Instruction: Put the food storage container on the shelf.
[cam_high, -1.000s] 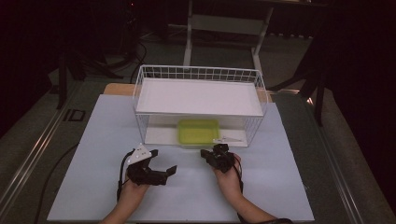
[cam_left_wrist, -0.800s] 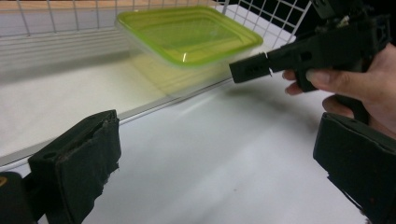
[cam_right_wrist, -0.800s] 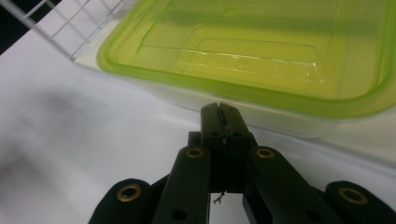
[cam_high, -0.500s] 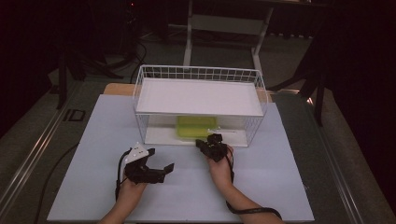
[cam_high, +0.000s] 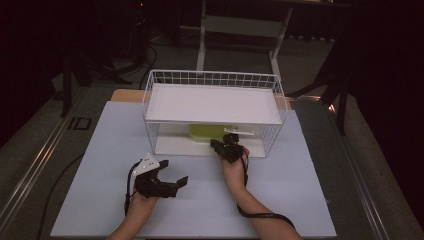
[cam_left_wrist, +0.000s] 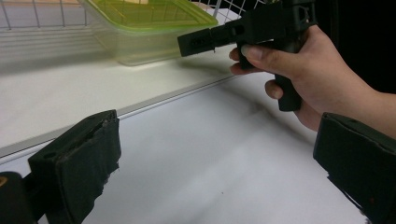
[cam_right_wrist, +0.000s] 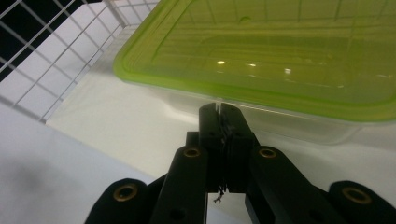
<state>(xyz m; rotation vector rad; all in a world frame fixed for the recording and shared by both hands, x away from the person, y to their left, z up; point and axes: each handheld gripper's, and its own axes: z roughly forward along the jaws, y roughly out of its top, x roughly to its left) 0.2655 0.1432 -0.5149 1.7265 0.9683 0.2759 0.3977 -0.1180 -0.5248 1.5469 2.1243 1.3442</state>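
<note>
Now we see the green-lidded container (cam_right_wrist: 280, 56) lying flat on the lower shelf of the white wire rack (cam_high: 215, 80), lid up; its long axis probably runs along the rack's front, though the upper shelf hides most of it. Our right gripper (cam_high: 226, 145) sits at the rack's front opening, jaws pressed together on nothing, tips just short of the container's side. Our left gripper (cam_high: 172, 175) rests in front of the rack, jaws spread.

Quick head count at the counter!
Two grippers out here, left gripper (cam_high: 172, 176) and right gripper (cam_high: 216, 145), one in each of two hands; one wire rack (cam_high: 213, 78), one green-lidded container (cam_high: 206, 131) beneath its shelf, one white mat (cam_high: 110, 150) under everything.
</note>
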